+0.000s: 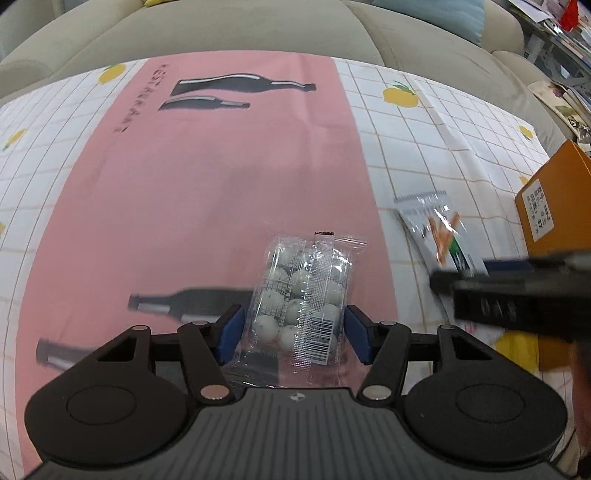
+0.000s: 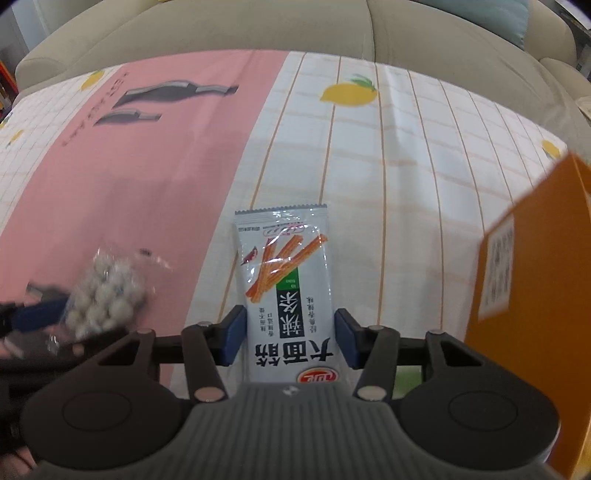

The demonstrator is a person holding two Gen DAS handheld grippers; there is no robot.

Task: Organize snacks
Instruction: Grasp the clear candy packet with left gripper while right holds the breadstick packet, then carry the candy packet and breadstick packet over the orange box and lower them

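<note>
My left gripper (image 1: 293,328) is shut on a clear packet of white round candies (image 1: 303,295), its blue pads against both sides of the packet, held above the pink cloth. My right gripper (image 2: 290,334) is shut on a white snack packet with orange sticks printed on it (image 2: 286,273), held above the white checked cloth. The candy packet also shows blurred at the left of the right wrist view (image 2: 107,295). The white snack packet shows at the right of the left wrist view (image 1: 439,230), with the right gripper's dark body in front of it.
An orange cardboard box (image 2: 532,295) stands at the right, close to the right gripper; it also shows in the left wrist view (image 1: 554,195). The table carries a pink runner with bottle prints (image 1: 207,177) over a lemon-print checked cloth (image 2: 406,147). A beige sofa (image 1: 236,33) lies behind.
</note>
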